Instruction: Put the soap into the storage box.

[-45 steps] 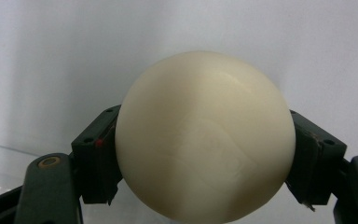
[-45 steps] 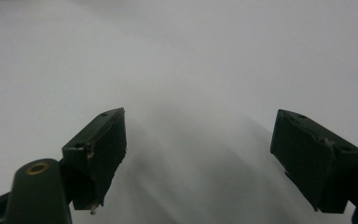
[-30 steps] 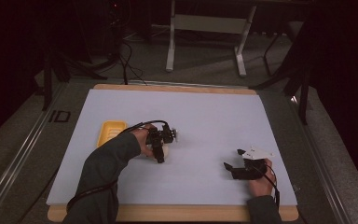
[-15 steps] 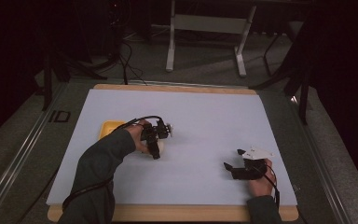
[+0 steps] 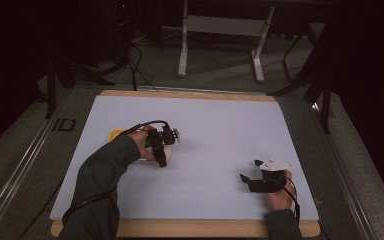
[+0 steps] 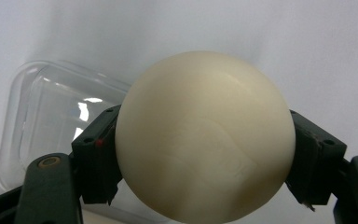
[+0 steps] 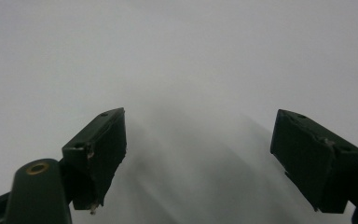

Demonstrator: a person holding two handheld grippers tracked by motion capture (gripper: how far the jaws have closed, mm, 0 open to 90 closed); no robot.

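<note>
High view: left gripper (image 5: 164, 150) sits over the left-middle of the white mat (image 5: 220, 130), jaws clamped on a cream ball (image 5: 167, 148), right beside a container (image 5: 130, 150) whose yellow part pokes out toward the mat's left edge; the sleeve hides most of it. Right gripper (image 5: 247, 181) rests near the mat's front-right corner, well apart from the ball, holding nothing. Left gripper view: cream ball (image 6: 205, 135) gripped at its widest part, both pads pressing on its sides, the ball off the mat; a clear plastic container (image 6: 60, 121) lies behind and to the left of it in this view, looks empty, and its near rim is partly hidden by the jaw. Right gripper view: right gripper (image 7: 198, 154) jaws stand wide apart, only bare mat (image 7: 177, 56) between them. Step in hand is probably carrying the ball to the container. To do it well: keep the squeeze even since a smooth round ball can squirt out, bring it over the container's middle and not the rim, go low before letting go so it doesn't bounce or roll out, open slowly. Right gripper could steady the container if it slides; otherwise leave it parked.
</note>
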